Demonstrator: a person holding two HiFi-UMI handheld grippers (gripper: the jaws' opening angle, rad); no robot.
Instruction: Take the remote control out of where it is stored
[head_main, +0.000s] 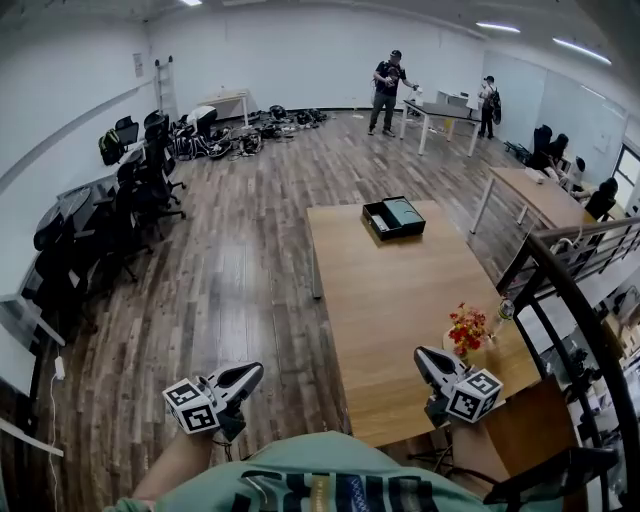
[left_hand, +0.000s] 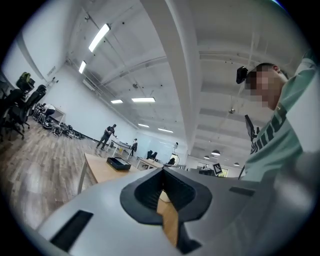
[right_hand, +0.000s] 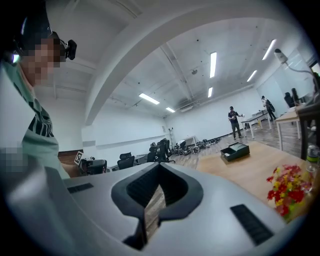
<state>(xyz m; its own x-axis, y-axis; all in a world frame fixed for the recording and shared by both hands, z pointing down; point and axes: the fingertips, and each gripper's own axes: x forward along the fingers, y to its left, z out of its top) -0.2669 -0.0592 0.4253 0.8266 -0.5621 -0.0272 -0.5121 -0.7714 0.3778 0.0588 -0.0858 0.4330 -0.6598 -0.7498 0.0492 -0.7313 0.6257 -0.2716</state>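
Observation:
A black open box (head_main: 393, 217) lies at the far end of the long wooden table (head_main: 380, 300); it also shows small in the left gripper view as the box (left_hand: 118, 163) and in the right gripper view as the box (right_hand: 235, 151). No remote control can be made out. My left gripper (head_main: 250, 373) hangs over the floor, left of the table's near corner, shut and empty. My right gripper (head_main: 421, 354) hovers above the table's near right part, beside the flowers, shut with nothing in it. In both gripper views the jaws meet at their tips.
A small vase of red and yellow flowers (head_main: 467, 330) and a clear bottle (head_main: 505, 310) stand at the table's right edge. A dark stair railing (head_main: 560, 280) runs along the right. Office chairs (head_main: 140, 180) line the left wall. Two people (head_main: 385, 92) stand by far tables.

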